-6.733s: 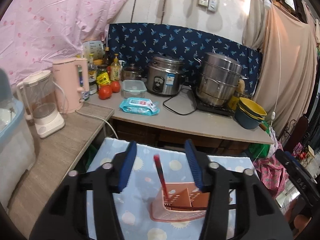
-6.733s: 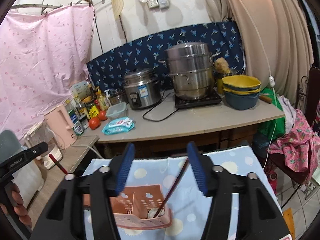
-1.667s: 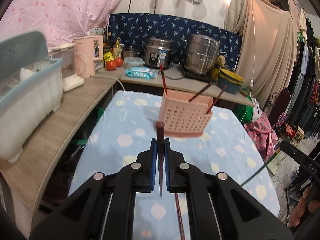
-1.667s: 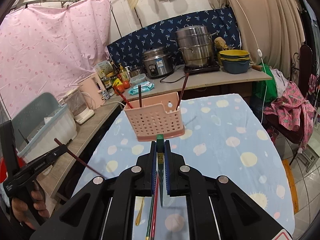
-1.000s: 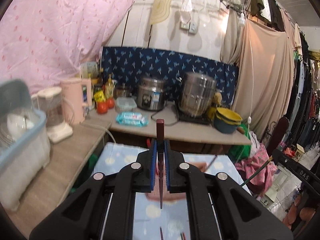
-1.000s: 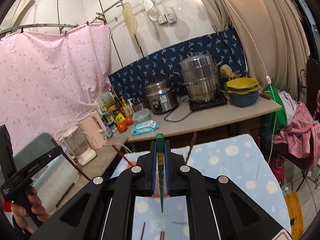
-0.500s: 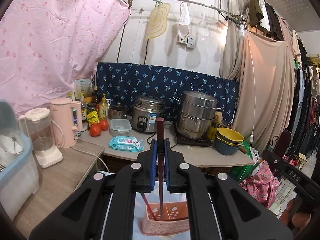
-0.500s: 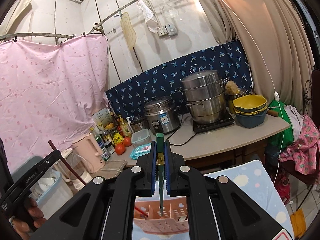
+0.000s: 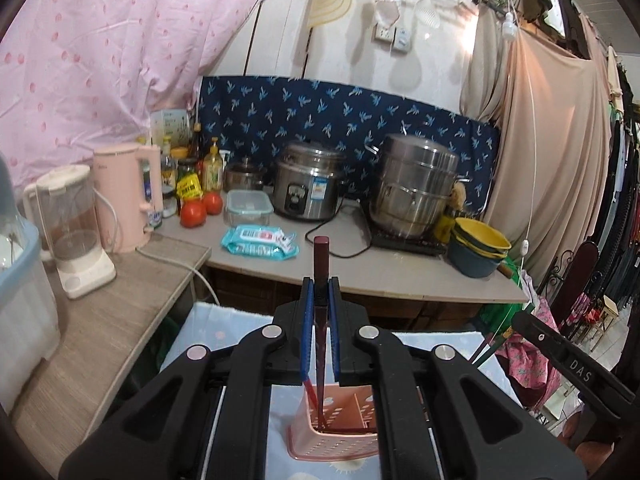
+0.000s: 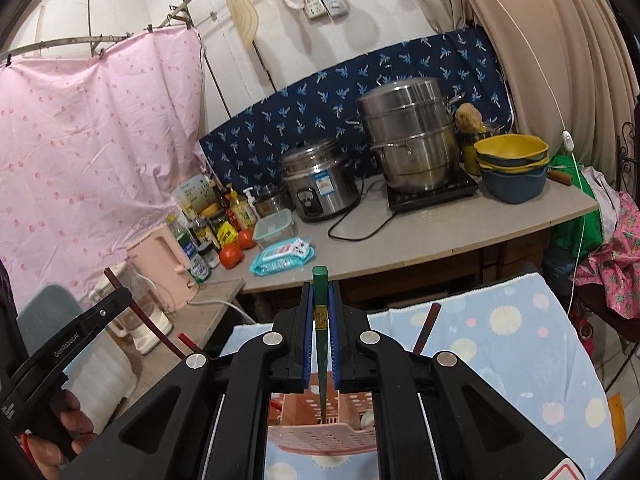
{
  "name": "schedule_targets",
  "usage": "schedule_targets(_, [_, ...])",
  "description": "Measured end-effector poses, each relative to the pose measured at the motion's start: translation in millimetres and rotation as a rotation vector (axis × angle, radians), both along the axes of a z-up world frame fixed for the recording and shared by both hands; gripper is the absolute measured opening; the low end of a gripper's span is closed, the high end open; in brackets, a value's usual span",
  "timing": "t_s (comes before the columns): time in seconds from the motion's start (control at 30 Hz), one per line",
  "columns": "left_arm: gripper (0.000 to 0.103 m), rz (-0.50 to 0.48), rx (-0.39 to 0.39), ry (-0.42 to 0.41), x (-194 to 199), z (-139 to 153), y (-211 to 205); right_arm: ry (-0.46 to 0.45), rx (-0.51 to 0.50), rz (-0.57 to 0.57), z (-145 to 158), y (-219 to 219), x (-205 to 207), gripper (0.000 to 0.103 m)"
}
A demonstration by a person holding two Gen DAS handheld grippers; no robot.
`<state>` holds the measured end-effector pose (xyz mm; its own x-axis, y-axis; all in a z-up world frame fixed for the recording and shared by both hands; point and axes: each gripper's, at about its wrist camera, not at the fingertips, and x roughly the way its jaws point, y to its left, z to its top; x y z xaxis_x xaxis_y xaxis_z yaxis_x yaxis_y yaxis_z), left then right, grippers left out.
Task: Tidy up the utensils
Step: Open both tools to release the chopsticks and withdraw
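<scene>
My left gripper (image 9: 321,300) is shut on a dark red chopstick (image 9: 321,264). It holds the stick upright with the tip down inside the pink perforated utensil basket (image 9: 340,438). My right gripper (image 10: 321,300) is shut on a green chopstick (image 10: 320,292), also upright with its tip inside the same basket (image 10: 320,436). A red chopstick (image 9: 310,390) leans in the basket, and another dark one (image 10: 426,326) sticks out on the right. The left gripper (image 10: 120,300) shows at the left of the right wrist view.
The basket stands on a table with a blue dotted cloth (image 10: 520,328). Behind it a counter (image 9: 400,276) carries a rice cooker (image 9: 310,184), a steel steamer pot (image 9: 416,184), stacked bowls (image 9: 478,248), a wipes pack (image 9: 260,238), tomatoes, bottles, a pink kettle (image 9: 126,196) and a blender (image 9: 72,220).
Both grippers have lowered a little over the basket, and each chopstick's tip now reaches deeper inside it. Both stay shut on their chopsticks.
</scene>
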<state>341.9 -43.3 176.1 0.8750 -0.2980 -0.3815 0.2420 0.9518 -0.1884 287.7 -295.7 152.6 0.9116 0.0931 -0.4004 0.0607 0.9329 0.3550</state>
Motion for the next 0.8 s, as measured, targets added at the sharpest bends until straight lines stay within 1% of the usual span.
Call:
schedule_targets(0.27, [0.008,-0.012,0.005,0.044,6.0,-16.9,-0.1,0.072,0.007,-0.005,-26.0,-0.8,9.7,0.007])
schedule_targets(0.33, [0.012,-0.008,0.007,0.050,5.2,-19.4,-0.2,0.072,0.000,-0.014,-27.5,0.7,8.7,0.013])
schedule_targets(0.37, [0.025,-0.007,0.007,0.052,5.4,-20.2,0.0,0.072,-0.010,-0.022,-27.4,1.6,7.4,0.017])
schedule_targets(0.4, [0.042,0.002,0.004,0.053,4.8,-20.9,0.7,0.070,-0.015,-0.025,-26.7,2.0,6.7,0.023])
schedule_targets(0.47, [0.048,0.030,-0.002,0.035,-0.1,-20.3,3.8,0.063,-0.013,-0.028,-26.0,1.5,3.0,0.029])
schedule_targets(0.7, [0.049,0.043,0.019,0.037,-14.4,-18.4,8.5,0.052,-0.012,-0.044,-20.7,-2.2,-16.5,0.030])
schedule_targets(0.8, [0.050,0.045,0.028,0.039,-25.0,-18.9,10.0,0.047,-0.017,-0.041,-18.7,0.3,-30.5,0.034])
